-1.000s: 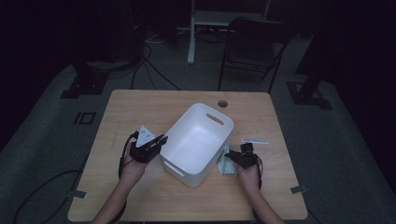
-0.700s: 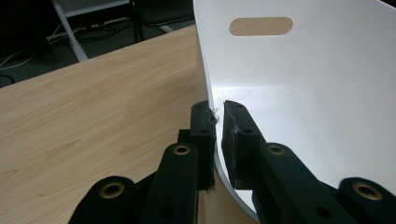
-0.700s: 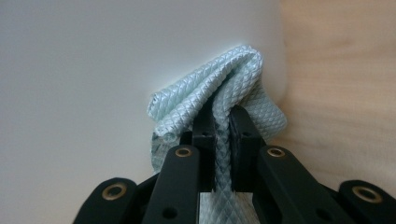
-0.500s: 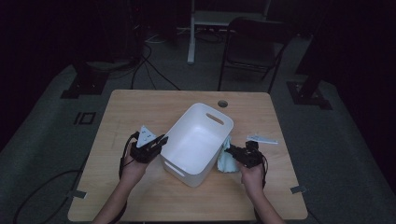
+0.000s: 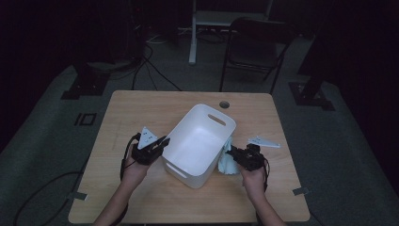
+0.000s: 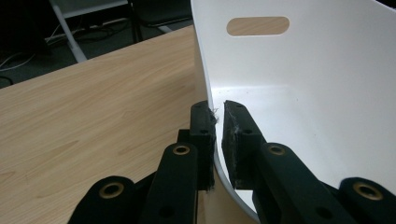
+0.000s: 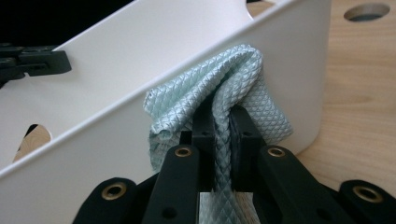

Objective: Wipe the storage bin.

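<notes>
The left tool is clamped on the rim of the white plastic tub at mid-desk — the right tool pinches a pale-green quilted cloth, lifted against the tub's outer wall.

Your white bin stands tilted in the middle of the counter and blocks the straight way between your hands. Your left claw is clamped over its near wall, one jaw inside and one outside. Your right claw pinches the pale green cloth right against the bin's outer wall. The counter is bare wood behind the bin, apart from a round hole, and in front toward you. The bin's inside is open from above.
</notes>
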`<state>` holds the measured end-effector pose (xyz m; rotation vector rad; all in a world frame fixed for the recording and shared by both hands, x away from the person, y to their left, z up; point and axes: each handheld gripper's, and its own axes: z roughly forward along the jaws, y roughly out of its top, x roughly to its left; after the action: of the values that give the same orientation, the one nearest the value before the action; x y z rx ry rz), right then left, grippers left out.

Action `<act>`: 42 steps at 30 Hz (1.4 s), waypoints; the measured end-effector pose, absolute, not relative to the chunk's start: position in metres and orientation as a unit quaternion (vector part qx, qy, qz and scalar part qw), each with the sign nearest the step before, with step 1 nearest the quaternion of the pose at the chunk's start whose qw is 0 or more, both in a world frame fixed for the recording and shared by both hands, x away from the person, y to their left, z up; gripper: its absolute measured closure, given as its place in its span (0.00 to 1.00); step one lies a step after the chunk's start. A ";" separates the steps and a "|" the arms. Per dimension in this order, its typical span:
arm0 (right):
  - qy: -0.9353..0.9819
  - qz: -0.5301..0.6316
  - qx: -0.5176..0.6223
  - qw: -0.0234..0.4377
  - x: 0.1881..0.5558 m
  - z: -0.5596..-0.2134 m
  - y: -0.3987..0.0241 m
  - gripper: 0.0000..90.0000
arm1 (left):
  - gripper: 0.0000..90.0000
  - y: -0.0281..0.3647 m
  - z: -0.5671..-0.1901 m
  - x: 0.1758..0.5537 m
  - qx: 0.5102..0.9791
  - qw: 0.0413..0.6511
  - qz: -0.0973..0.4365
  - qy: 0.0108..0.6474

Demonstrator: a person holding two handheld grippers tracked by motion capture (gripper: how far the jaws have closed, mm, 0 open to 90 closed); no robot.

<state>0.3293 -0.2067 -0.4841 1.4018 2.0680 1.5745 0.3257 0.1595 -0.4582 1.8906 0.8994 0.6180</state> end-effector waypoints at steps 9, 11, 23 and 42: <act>0.704 0.507 0.489 0.088 0.338 -0.504 -0.208 0.92 | 0.91 0.158 -0.458 0.325 0.769 0.461 0.250 0.365; 0.707 0.501 0.491 0.089 0.341 -0.509 -0.209 0.92 | 0.91 0.158 -0.458 0.325 0.769 0.462 0.251 0.365; 0.722 0.453 0.517 0.079 0.356 -0.541 -0.208 0.92 | 0.91 0.157 -0.458 0.325 0.767 0.463 0.247 0.368; 0.716 0.518 0.460 0.089 0.318 -0.483 -0.200 0.92 | 0.91 0.151 -0.457 0.321 0.764 0.446 0.269 0.381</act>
<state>0.3184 -0.1997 -0.4832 1.3697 2.1286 1.5404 0.3215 0.1511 -0.4573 1.8923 0.9425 0.6660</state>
